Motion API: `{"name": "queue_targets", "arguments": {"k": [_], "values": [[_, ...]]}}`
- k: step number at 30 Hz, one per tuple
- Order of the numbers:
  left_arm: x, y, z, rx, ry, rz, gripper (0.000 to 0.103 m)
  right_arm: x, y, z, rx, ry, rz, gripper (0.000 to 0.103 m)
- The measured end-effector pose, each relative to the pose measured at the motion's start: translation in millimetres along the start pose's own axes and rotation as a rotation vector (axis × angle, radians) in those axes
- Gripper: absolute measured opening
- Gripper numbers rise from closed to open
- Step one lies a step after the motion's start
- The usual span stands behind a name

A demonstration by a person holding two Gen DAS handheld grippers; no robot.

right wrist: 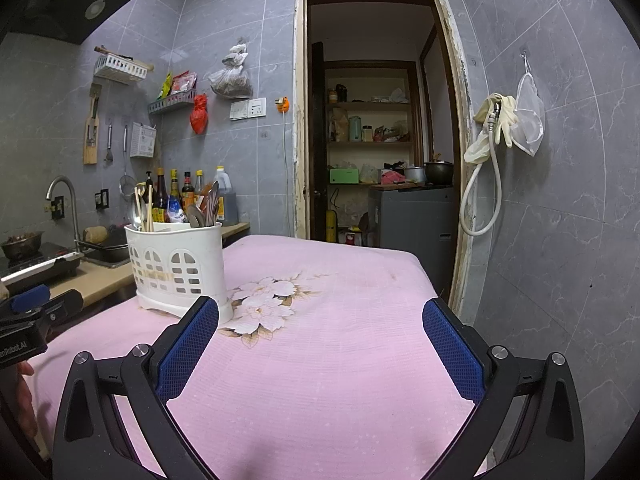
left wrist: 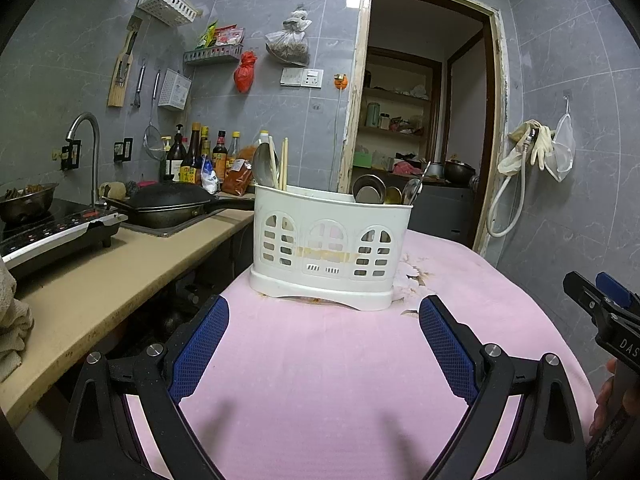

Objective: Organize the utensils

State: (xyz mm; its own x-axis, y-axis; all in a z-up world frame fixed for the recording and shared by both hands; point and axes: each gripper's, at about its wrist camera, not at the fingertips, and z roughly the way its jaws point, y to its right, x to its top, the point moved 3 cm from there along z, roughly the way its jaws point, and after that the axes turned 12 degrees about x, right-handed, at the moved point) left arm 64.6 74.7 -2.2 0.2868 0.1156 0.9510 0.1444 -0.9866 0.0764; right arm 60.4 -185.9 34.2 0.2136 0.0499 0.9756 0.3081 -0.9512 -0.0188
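Two grippers are hovering over my pink cloth-covered desk [left wrist: 320, 360], and neither is holding anything. Starting at the left, a beige kitchen counter [left wrist: 100, 280] is running alongside the desk, carrying a black induction cooker [left wrist: 60, 232] and a dark lidded wok [left wrist: 168, 204]. Next, I am keeping the left gripper [left wrist: 324, 312] spread wide, its blue-padded fingers [left wrist: 200, 344] framing the white slotted plastic utensil caddy [left wrist: 328, 248], which is standing upright on the desk just ahead. In the caddy's left compartment a steel ladle [left wrist: 262, 166] and pale wooden chopsticks [left wrist: 283, 164] are sticking up; in its right compartment several metal spoons [left wrist: 380, 194] are leaning. Further right, the right gripper [right wrist: 320, 320] is also gaping wide above the cloth's printed flower pattern [right wrist: 264, 304], with the caddy just beyond its left finger.
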Motion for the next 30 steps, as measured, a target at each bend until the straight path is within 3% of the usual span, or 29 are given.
{"name": "queue_targets", "arguments": {"k": [30], "values": [[-11, 14, -2, -0.005, -0.025, 0.059, 0.093, -2, -1, -3, -0.001, -0.002, 0.001, 0.103]]}}
